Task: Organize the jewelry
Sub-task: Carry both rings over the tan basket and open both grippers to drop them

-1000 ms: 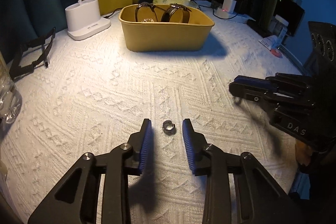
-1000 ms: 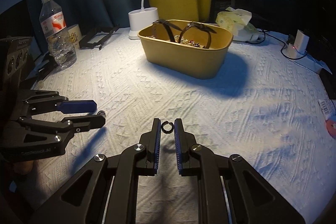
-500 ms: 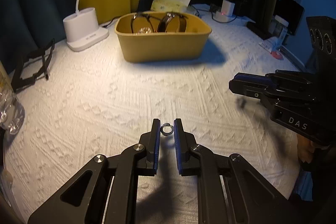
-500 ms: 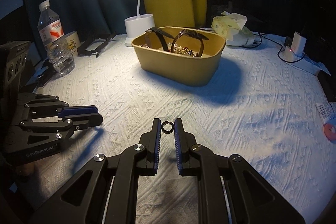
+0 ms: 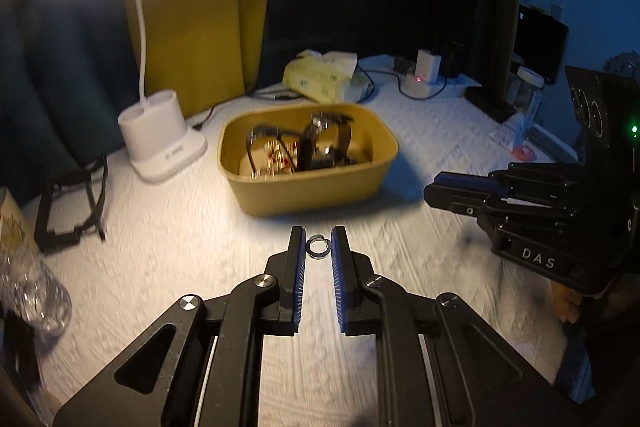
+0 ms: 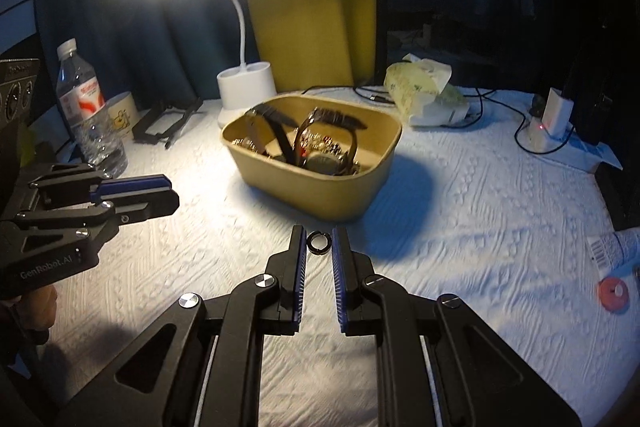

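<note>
My left gripper (image 5: 318, 247) is shut on a small silver ring (image 5: 317, 247), lifted off the white cloth. My right gripper (image 6: 319, 243) is shut on a small dark ring (image 6: 319, 242), also held above the cloth. Ahead of both stands the tan jewelry box (image 5: 384, 163) (image 6: 348, 199), with watches and several small pieces inside. The right gripper (image 5: 460, 193) shows at the right of the left wrist view. The left gripper (image 6: 152, 193) shows at the left of the right wrist view.
A lit white desk lamp (image 6: 246, 87) stands behind the box. A water bottle (image 6: 90, 115) and a black folding stand (image 6: 164, 123) are at the left. A tissue pack (image 6: 424, 95), cables and a charger (image 6: 552, 123) lie at the back right. A red disc (image 6: 612, 293) lies at the right.
The left gripper closed on the silver ring and lifted it off the cloth. Both grippers rose and moved toward the tan box, each carrying its ring.
</note>
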{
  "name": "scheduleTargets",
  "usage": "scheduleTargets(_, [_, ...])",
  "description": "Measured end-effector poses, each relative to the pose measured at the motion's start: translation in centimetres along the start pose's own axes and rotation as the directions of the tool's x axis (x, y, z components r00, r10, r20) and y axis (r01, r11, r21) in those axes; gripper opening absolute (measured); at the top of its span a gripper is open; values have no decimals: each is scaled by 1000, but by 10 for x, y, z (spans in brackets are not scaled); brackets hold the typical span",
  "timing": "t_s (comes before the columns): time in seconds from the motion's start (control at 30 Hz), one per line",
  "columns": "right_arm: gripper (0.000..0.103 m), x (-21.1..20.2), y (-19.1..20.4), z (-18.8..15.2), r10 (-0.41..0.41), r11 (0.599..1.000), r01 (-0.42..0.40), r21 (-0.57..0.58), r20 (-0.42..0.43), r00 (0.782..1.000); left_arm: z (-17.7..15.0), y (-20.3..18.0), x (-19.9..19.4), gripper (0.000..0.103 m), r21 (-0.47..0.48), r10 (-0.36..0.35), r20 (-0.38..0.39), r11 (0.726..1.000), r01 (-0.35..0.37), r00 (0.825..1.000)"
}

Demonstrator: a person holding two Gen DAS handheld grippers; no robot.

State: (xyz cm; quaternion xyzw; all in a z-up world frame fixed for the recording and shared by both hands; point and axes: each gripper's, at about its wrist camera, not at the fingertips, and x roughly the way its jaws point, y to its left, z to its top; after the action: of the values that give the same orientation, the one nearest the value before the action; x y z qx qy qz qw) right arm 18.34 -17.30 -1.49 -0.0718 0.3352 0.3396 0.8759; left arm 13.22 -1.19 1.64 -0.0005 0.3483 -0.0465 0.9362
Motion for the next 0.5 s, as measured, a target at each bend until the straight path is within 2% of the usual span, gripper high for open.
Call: scheduleTargets(0.5, [12,14,-16,32,-8,1000,8,-1,60,998,36,8,23,14,4,-8,77,1000,8,997])
